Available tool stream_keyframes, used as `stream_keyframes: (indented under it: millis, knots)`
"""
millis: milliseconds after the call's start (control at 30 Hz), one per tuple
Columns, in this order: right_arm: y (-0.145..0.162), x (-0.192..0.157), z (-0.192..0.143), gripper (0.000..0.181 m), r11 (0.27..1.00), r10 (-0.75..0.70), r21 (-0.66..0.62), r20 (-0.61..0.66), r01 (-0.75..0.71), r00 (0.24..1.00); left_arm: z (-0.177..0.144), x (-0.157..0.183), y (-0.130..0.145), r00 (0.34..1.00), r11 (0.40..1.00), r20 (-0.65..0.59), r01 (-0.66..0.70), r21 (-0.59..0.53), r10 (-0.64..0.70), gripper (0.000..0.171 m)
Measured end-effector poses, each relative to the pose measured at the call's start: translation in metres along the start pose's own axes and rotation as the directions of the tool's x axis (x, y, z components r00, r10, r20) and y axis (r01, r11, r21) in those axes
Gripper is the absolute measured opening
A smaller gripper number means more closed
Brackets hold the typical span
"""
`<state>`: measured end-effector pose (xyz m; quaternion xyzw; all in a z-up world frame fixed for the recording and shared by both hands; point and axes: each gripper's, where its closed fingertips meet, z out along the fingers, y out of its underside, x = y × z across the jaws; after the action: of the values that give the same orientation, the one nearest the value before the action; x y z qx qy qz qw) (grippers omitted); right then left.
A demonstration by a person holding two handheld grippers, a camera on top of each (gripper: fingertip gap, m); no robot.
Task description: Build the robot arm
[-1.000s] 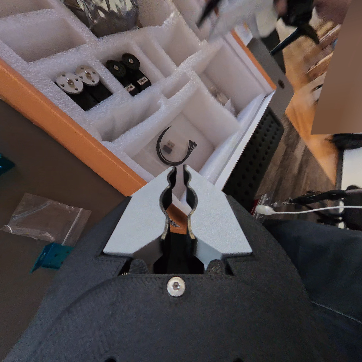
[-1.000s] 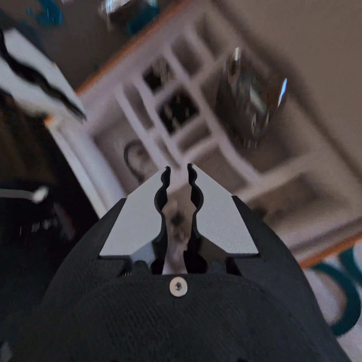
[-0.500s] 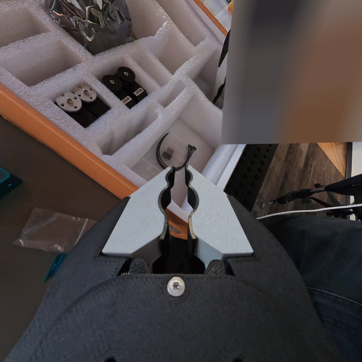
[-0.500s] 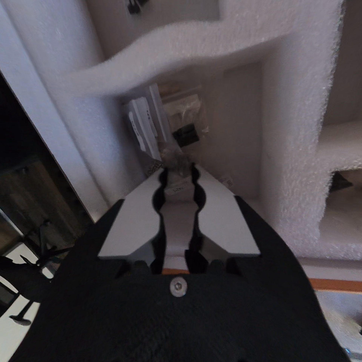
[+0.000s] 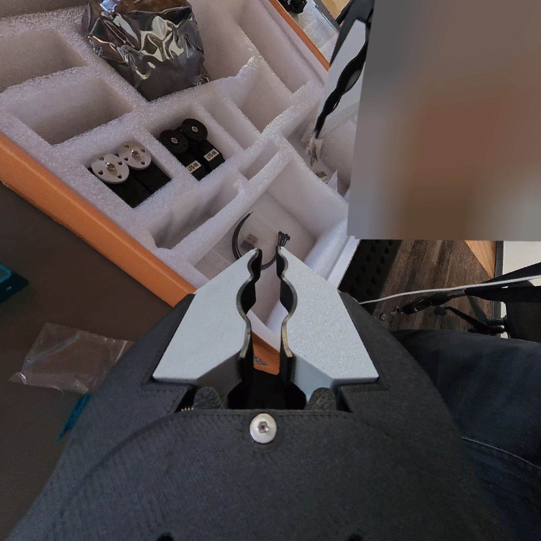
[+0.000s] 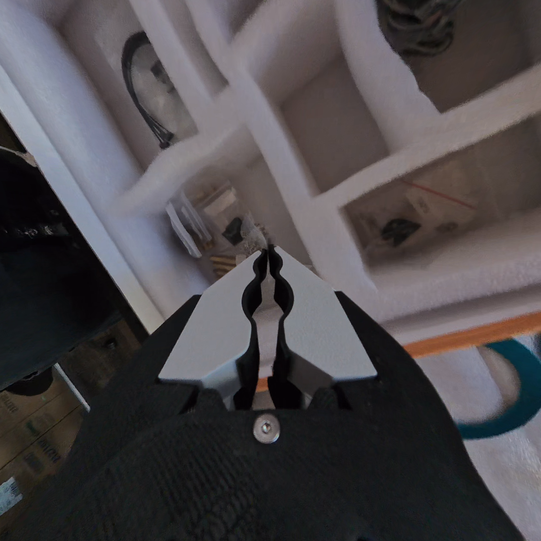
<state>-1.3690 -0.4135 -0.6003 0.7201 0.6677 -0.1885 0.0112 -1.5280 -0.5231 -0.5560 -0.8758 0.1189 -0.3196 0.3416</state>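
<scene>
A box with an orange rim [image 5: 87,210] holds white foam compartments. My right gripper [image 6: 268,248] is shut, pinching the edge of a small clear bag of hardware [image 6: 253,234] above a compartment with more small bags [image 6: 205,213]. In the left wrist view the right gripper [image 5: 317,133] shows at the upper right with the bag [image 5: 314,158] hanging from its tips. My left gripper [image 5: 268,251] is slightly open and empty, over the near corner of the box, close to a compartment with a black cable [image 5: 238,240].
Servos with silver horns [image 5: 117,169] and black horns [image 5: 187,140] sit in compartments, with a foil bag [image 5: 146,46] behind. A clear plastic bag [image 5: 67,357] and teal brackets [image 5: 6,281] lie on the brown table. A person's dark trouser leg [image 5: 468,380] is at the right. The gap from one gripper's tips to the other's is roughly 20 centimetres.
My right gripper has shut on the small bag and drawn back from the compartment with it. My left gripper has stayed almost still, slightly open.
</scene>
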Motion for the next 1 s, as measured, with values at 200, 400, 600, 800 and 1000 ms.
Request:
stream_keyframes:
  millis: [200, 400, 600, 800, 1000]
  knots:
    - [-0.021, -0.004, 0.014, 0.002, 0.993, -0.07, 0.093, 0.028, 0.067, 0.997, 0.007, 0.005, -0.002, 1.0, 1.0, -0.015, -0.019, -0.023, 0.019, 0.009]
    - [-0.013, 0.003, -0.019, 0.022, 0.98, 0.041, 0.196, -0.022, -0.036, 0.999, 0.006, 0.006, -0.003, 1.0, 1.0, -0.005, -0.027, -0.015, 0.027, 0.01]
    - [0.0, -0.036, -0.031, 0.032, 0.963, 0.042, 0.263, 0.053, -0.054, 0.998, -0.006, 0.006, -0.009, 1.0, 1.0, 0.011, -0.024, 0.015, 0.024, 0.011]
    - [-0.001, -0.063, 0.025, 0.042, 0.993, -0.094, 0.086, 0.212, 0.077, 0.973, -0.015, 0.006, -0.009, 0.999, 0.999, 0.032, -0.036, 0.02, 0.036, 0.011]
    - [0.006, -0.057, 0.006, 0.0, 0.995, 0.041, 0.071, 0.3, -0.065, 0.953, -0.024, 0.005, 0.0, 0.998, 0.999, 0.055, -0.034, 0.021, 0.033, 0.01]
